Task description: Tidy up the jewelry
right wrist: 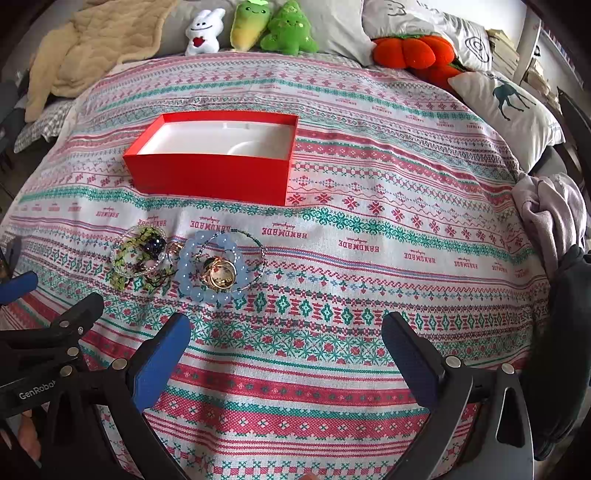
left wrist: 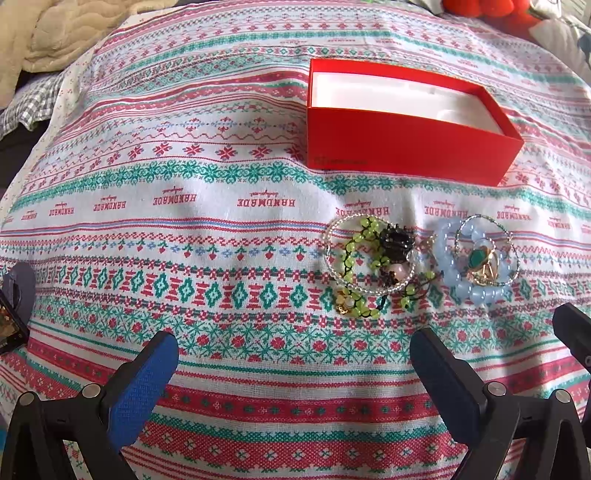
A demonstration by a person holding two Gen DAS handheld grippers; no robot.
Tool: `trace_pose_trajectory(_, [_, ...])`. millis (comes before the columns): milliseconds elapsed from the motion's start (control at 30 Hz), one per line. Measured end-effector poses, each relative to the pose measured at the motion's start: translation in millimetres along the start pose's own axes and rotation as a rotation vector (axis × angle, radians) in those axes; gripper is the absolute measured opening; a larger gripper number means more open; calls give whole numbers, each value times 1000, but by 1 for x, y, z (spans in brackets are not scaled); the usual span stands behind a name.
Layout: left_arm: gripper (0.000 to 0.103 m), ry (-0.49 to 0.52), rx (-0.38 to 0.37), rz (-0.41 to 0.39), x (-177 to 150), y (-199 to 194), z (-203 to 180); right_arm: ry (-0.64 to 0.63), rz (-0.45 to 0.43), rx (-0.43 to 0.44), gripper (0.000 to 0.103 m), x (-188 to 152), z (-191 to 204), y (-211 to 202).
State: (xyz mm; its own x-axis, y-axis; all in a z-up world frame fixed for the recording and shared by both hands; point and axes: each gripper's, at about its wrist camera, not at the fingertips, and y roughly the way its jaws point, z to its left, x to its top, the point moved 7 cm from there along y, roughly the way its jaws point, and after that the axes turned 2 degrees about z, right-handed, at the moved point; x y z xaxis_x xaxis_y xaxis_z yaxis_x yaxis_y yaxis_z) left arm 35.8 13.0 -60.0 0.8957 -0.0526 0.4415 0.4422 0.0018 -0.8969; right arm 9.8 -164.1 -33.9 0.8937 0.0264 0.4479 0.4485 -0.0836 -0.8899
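An open red box with a white liner stands on the patterned cloth; it also shows in the right wrist view. In front of it lie two jewelry piles: a green and black bead tangle, and a pale blue bead bracelet around gold rings. My left gripper is open and empty, near and left of the piles. My right gripper is open and empty, near and right of the piles.
The patterned cloth covers a bed. Plush toys, an orange pumpkin plush and pillows line the far edge. A beige blanket lies far left. Grey clothing sits at the right edge.
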Motion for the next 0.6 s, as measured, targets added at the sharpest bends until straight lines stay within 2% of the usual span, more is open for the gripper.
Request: trace_pose_trajectory(600, [103, -2, 4, 0, -2, 4, 3, -6, 5, 2, 103, -1, 2, 1])
